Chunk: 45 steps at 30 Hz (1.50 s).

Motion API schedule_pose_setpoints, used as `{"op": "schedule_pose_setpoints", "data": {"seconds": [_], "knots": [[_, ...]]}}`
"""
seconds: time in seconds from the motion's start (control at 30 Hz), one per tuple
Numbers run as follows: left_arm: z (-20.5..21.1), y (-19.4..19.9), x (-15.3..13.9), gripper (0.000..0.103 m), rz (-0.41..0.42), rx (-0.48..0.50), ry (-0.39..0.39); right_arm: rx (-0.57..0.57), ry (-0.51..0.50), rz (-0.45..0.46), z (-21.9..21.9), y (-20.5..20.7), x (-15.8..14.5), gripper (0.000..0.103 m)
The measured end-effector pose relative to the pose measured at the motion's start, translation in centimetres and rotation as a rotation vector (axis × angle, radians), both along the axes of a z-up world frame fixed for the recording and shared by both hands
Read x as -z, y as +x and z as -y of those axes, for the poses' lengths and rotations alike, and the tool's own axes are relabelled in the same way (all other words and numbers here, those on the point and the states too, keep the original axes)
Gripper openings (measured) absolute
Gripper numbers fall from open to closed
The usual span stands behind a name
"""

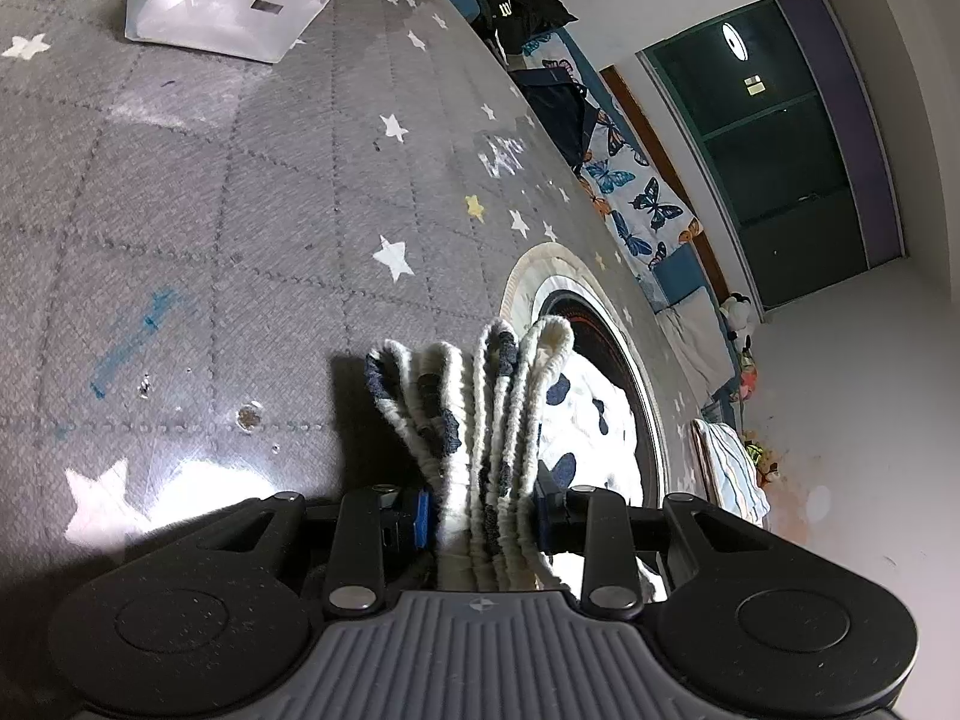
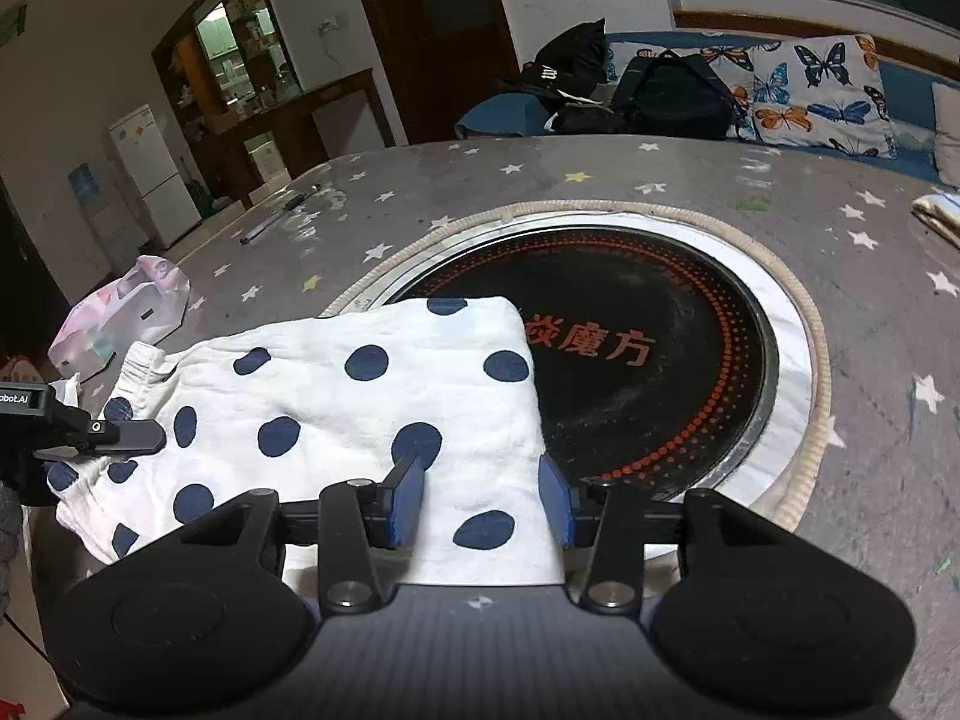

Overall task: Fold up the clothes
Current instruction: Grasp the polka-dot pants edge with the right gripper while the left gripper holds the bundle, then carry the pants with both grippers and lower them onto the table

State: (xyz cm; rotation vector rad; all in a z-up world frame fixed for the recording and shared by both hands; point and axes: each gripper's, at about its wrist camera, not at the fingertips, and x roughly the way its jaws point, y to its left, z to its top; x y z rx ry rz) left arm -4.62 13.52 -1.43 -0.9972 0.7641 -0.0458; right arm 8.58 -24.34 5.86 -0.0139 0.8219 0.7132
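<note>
White cotton with navy dots: one pair of shorts [image 2: 360, 408], lying folded and flat on the grey star-printed table cover [image 2: 660, 180], its far right corner overlapping the black round hob [image 2: 660, 360] set into the table.

My left tongs [image 1: 480, 510]: clenched on the gathered elastic waistband [image 1: 480, 396], whose ruffled layers stand bunched between the blue pads. In the right view they show at the left end of the garment.

My right tongs [image 2: 480, 501]: released, blue pads apart, held over the near right part of the shorts; whether they touch the fabric I cannot tell.

Also on the table: a clear plastic bag [image 2: 120, 318] at far left, a pen [image 2: 282, 210] beyond it, folded striped cloth [image 2: 939, 210] at the right edge.

Behind: a butterfly-print cushion [image 2: 810, 96] and a dark backpack [image 2: 678, 96].
</note>
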Motion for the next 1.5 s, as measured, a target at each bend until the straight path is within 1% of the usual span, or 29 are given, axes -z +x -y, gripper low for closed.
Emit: {"op": "schedule_pose_setpoints", "data": {"seconds": [0.13,0.23,0.43,0.53,0.57,0.6,0.63,0.73,0.83,0.93,1.0,1.13,1.33,1.5], "knots": [[0.0,0.1,0.0,0.033,0.001,0.001,0.001,0.002,-0.005,0.006,-0.2,-0.1,0.0,0.042],[-0.1,0.1,0.1,0.034,0.002,0.002,0.002,0.026,-0.011,0.018,-0.1,0.2,-0.1,0.042],[-0.1,0.2,0.0,0.034,0.003,0.005,0.008,0.041,0.022,-0.017,0.5,0.7,0.4,0.043],[0.0,0.2,0.0,0.034,0.005,0.006,0.012,0.024,0.036,-0.030,0.3,0.4,0.5,0.039],[0.0,0.2,0.0,0.034,0.005,0.006,0.013,0.017,0.040,-0.033,0.3,0.3,0.5,0.032],[0.0,0.2,0.0,0.033,0.005,0.007,0.014,0.020,0.046,-0.029,0.3,0.2,0.4,0.029],[0.0,0.2,-0.1,0.032,0.004,0.008,0.019,0.023,0.052,-0.026,0.3,0.0,0.3,0.022],[0.3,0.5,-0.4,0.032,-0.006,0.014,0.044,0.030,0.069,-0.017,0.4,-0.4,0.0,0.011],[0.8,0.8,-1.0,0.031,-0.010,0.027,0.075,0.038,0.086,-0.008,0.4,-0.8,-0.3,0.009],[1.5,1.2,-1.7,0.031,0.001,0.046,0.088,0.055,0.105,0.018,1.4,-1.5,-1.1,0.008],[2.3,1.7,-2.3,0.031,0.012,0.068,0.095,0.071,0.118,0.035,2.2,-1.9,-1.6,0.008],[5.3,3.8,-3.3,0.031,0.030,0.141,0.110,0.137,0.125,0.073,4.8,-2.7,-2.7,0.008],[12.0,7.9,-4.5,0.031,0.065,0.283,0.123,0.290,0.105,0.135,11.2,-3.3,-4.8,0.008],[17.4,11.3,-5.3,0.031,0.090,0.383,0.141,0.414,0.085,0.157,16.1,-3.1,-5.6,0.008]]}}
